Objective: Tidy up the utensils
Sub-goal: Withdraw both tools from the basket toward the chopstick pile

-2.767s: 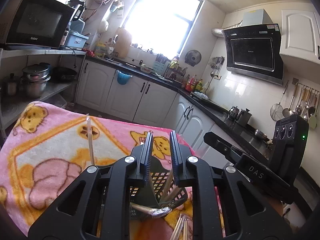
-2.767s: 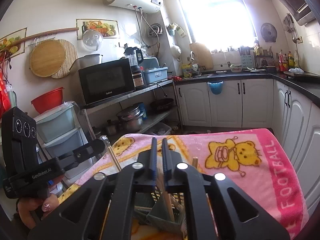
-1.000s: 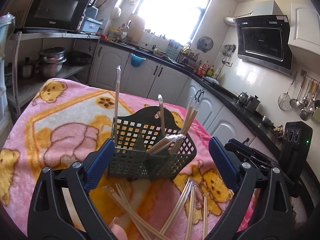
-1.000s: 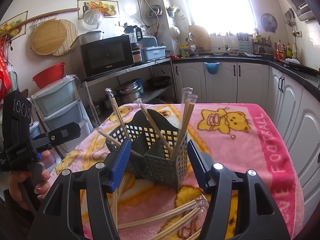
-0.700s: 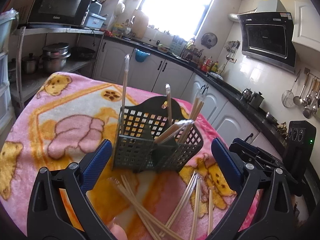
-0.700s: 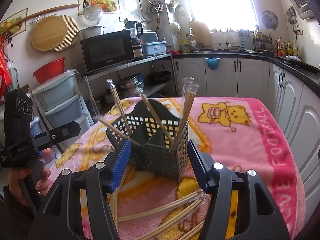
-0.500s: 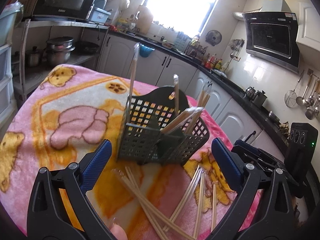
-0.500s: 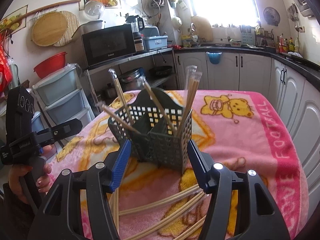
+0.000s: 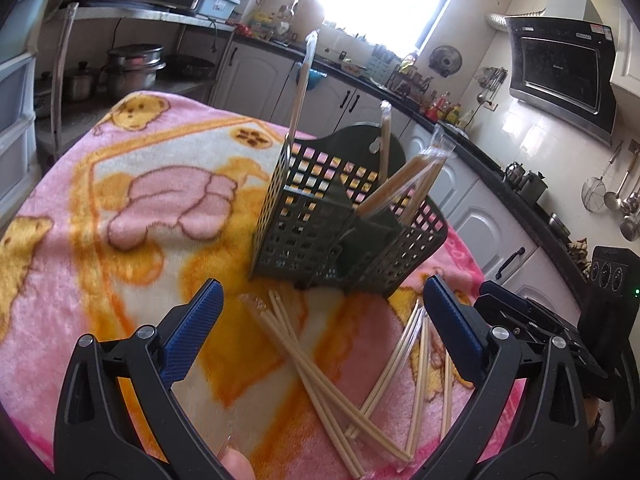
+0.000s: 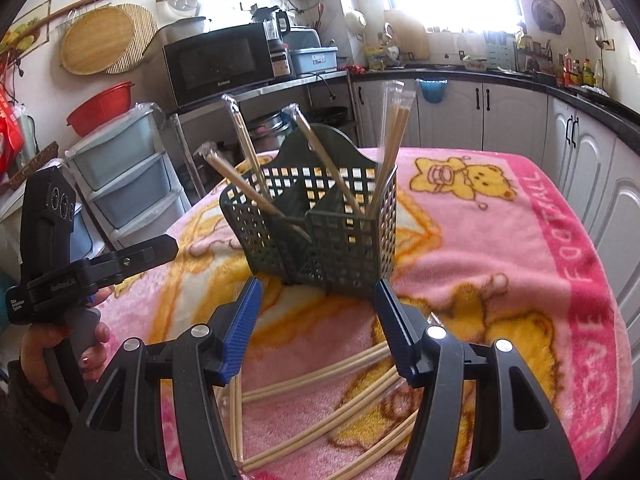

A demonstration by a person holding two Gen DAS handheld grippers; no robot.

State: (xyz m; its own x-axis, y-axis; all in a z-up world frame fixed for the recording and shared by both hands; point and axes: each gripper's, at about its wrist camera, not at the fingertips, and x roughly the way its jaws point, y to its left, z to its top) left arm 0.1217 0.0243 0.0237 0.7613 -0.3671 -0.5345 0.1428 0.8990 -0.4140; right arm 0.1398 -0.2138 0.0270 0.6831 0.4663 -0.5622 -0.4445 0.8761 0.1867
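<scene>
Jaws of both grippers, left and right, now spread wide, earlier pressed together; one basket at centre holds four chopstick packs.

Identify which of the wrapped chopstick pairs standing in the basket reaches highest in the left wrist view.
The pair at the basket's left corner: nearly upright, its wrapper tip rises to the window, well above the middle pair and the two leaning right.
</scene>
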